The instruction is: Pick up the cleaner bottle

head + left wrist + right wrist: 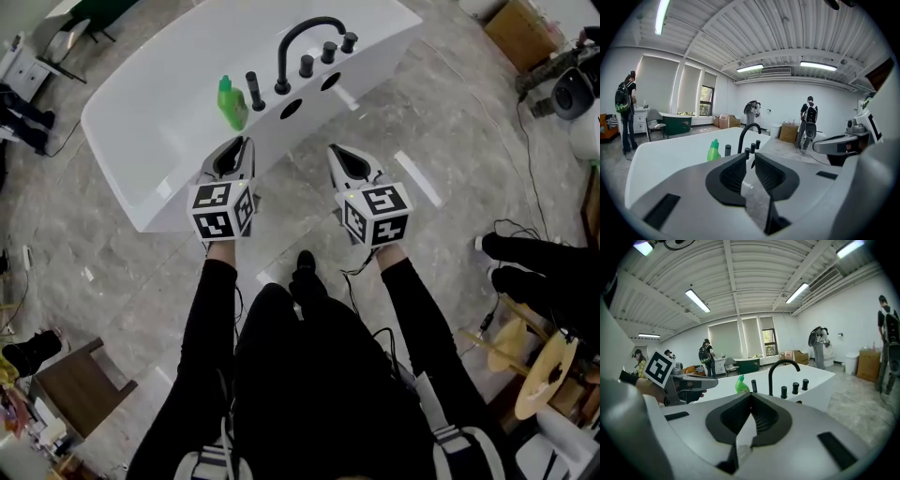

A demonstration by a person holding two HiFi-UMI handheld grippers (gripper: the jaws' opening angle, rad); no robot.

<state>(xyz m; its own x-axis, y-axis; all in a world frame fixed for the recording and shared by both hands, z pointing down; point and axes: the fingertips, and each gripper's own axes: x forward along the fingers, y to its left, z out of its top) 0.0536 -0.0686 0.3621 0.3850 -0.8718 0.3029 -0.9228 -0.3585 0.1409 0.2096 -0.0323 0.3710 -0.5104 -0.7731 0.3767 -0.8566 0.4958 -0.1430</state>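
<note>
Nearest you, both grippers are held out ahead of your legs, noses toward the tub, so either could run straight in at its ledge. Your left gripper (751,158) has its jaws parted only a slit, with nothing between them. That gap looks too narrow for the bottle, so I'd judge you need to spread them wide before closing in. Your right gripper (749,398) has its jaws tip to tip and empty. It lines up with the tap rather than the target, so it reads as the spare hand.

Past the jaws comes the tub (131,187), white, its basin bare as far as shows. The bottle (231,103) stands upright on the near ledge, green with its cap on. It is just ahead of the left jaws and a little to their left, not touched. Just beside it is a black knob (255,92), and beyond that the arched tap (298,42). What is inside the bottle you cannot tell
</note>
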